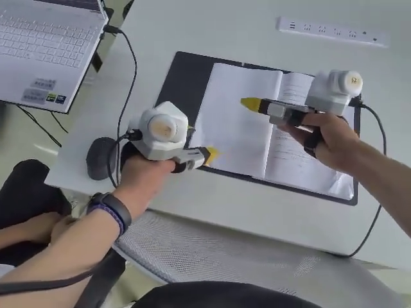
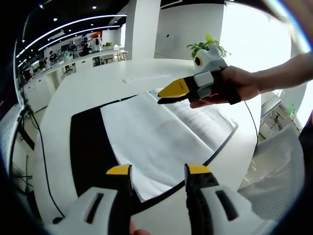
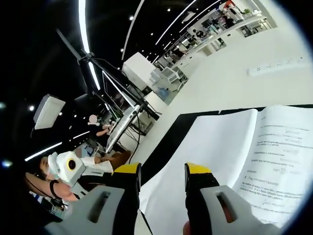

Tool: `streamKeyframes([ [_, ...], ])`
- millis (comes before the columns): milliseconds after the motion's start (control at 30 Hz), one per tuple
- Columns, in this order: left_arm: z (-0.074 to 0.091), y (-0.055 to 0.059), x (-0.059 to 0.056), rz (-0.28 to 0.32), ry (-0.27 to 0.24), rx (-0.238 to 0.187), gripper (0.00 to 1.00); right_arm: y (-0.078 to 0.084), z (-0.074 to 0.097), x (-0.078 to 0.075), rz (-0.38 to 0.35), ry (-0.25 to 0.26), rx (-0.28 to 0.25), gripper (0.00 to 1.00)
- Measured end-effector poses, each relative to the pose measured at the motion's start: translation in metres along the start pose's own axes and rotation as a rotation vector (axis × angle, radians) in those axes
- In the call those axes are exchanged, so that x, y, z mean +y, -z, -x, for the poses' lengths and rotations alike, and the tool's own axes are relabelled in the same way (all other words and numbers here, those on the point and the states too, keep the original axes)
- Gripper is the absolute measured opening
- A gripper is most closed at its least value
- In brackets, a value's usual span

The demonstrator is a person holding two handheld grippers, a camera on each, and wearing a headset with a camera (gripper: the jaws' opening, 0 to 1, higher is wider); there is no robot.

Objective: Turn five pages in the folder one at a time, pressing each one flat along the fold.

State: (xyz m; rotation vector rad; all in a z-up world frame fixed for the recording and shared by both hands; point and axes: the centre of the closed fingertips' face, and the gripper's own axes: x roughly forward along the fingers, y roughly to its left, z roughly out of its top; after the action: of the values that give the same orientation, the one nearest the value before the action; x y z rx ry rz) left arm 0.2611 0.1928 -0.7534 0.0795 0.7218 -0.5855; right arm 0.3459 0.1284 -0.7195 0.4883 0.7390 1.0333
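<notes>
Presumably each page (image 1: 237, 122) in the folder (image 1: 183, 83) is thin and limp; pinch its free edge. Jaws of left gripper (image 1: 210, 154) and right gripper (image 1: 249, 102) stand apart, empty

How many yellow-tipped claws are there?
2. The left claw is by the folder's near edge; the right claw is over the open pages.

The white table (image 1: 212, 25) carries a folder (image 1: 183, 83), laptop (image 1: 45, 45) and power strip (image 1: 331, 31).
</notes>
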Motion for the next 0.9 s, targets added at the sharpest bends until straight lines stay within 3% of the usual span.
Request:
streamKeyframes([
  [333,-0.021,0.031,0.011,-0.007,-0.023,0.090,0.23,-0.004,0.019,-0.012,0.024,0.024,-0.008,0.34],
  [600,-0.028,0.051,0.011,-0.035,-0.029,0.155,0.17,0.005,0.020,-0.025,0.006,0.035,0.000,0.34],
  [900,-0.028,0.052,0.014,-0.059,-0.052,0.138,0.16,0.023,0.015,-0.032,0.014,0.024,0.052,0.31],
])
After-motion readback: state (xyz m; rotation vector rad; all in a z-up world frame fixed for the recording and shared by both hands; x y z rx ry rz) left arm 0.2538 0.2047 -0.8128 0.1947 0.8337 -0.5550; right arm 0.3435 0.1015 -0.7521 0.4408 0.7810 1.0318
